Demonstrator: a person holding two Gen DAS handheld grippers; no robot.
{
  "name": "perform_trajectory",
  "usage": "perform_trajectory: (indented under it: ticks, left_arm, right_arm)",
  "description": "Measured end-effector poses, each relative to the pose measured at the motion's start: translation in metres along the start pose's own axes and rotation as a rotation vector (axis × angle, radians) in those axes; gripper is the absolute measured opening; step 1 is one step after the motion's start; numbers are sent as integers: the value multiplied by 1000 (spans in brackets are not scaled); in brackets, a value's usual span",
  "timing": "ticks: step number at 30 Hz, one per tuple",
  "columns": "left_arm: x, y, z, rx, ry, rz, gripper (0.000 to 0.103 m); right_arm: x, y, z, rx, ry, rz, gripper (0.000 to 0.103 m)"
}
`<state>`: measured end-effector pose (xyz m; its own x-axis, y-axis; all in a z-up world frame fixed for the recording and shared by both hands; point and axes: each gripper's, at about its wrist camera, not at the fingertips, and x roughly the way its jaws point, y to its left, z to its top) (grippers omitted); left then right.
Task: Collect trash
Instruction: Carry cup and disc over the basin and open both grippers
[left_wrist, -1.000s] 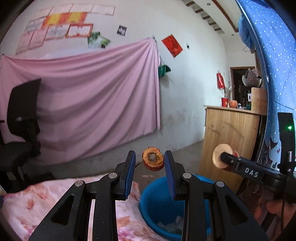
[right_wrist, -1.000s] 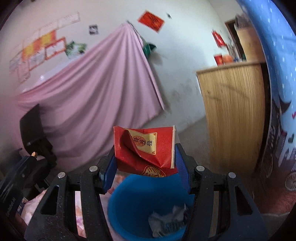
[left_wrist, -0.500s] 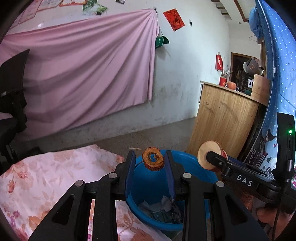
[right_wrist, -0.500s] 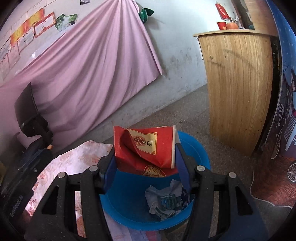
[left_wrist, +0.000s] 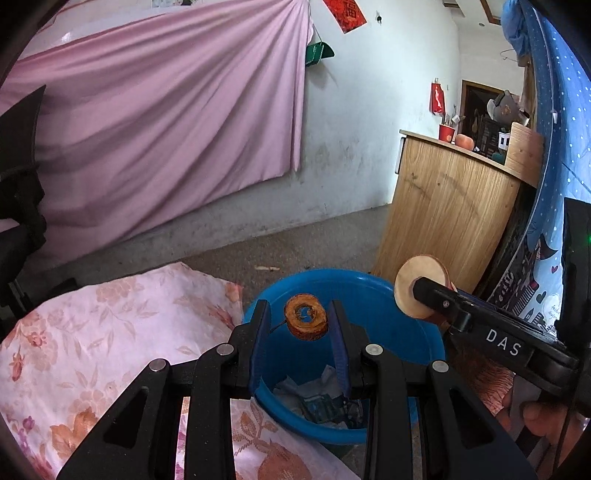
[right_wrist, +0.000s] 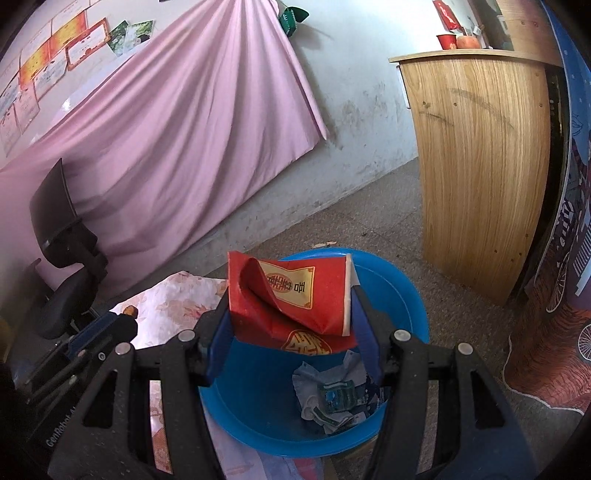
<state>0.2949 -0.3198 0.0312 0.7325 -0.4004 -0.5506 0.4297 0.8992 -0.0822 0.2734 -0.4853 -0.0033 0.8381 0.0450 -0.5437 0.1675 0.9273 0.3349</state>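
Note:
My left gripper (left_wrist: 299, 321) is shut on a brown ring-shaped scrap (left_wrist: 306, 319), held above the blue basin (left_wrist: 406, 332). The right gripper (right_wrist: 291, 306) is shut on a crumpled red paper box (right_wrist: 291, 299) and holds it over the same blue basin (right_wrist: 402, 295). Crumpled paper and wrappers (right_wrist: 336, 395) lie in the basin's bottom. In the left wrist view the right gripper's side (left_wrist: 480, 328) shows at the right, over the basin's rim.
A floral pink cloth (left_wrist: 110, 332) covers the surface left of the basin. A wooden cabinet (right_wrist: 480, 147) stands at the right, a black chair (right_wrist: 62, 240) at the left, a pink sheet (left_wrist: 166, 129) on the back wall. Blue patterned fabric (left_wrist: 554, 147) hangs far right.
Both grippers have tilted downward and moved over the blue basin, each still holding its piece of trash. The basin and its contents now show fully below.

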Motion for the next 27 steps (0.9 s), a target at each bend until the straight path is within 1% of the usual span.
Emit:
perform_trajectory:
  ticks: [1,2,3,5,11,13,15,18,22,23,24,25,26,27]
  left_arm:
    - [1,-1,0,1,8,1,28]
    - [3,-1,-1,0,17,5,34]
    - [5,-1,-1,-3,27,6,42]
    - [8,2,-4,-24,44,-1,48]
    - [12,8,-8,-37,69,16,48]
    - [11,10,-8,-44,69,19,49]
    - [10,15,-8,-62,60,18,55]
    - [10,22,-9,-83,61,22,56]
    - [13,33,-12,-107,92,30,57]
    - [14,37,-13,-121,101,29,59]
    - [14,40,-13,-133,105,28,65]
    - [14,44,-14,-152,111,27,68]
    - [15,48,-14,-168,114,25,70]
    - [15,52,-15,-188,120,21,71]
  right_arm:
    - [1,-1,0,3,4,1,87]
    - [2,-2,0,6,8,3,87]
    - [2,-1,0,9,9,3,87]
    - [3,-3,0,17,14,1,87]
    - [3,-3,1,23,13,7,87]
    - [3,-3,0,27,15,9,87]
    - [4,-4,-1,28,20,10,87]
    - [7,-6,-2,32,29,7,88]
    - [13,-6,-3,25,59,3,90]
    - [14,-5,-4,23,64,3,91]
    - [15,-5,-4,19,70,3,91]
    - [17,-4,-4,15,76,-2,92]
    - [18,-4,-5,13,84,-3,93]
    - [20,-3,-7,9,91,-1,94]
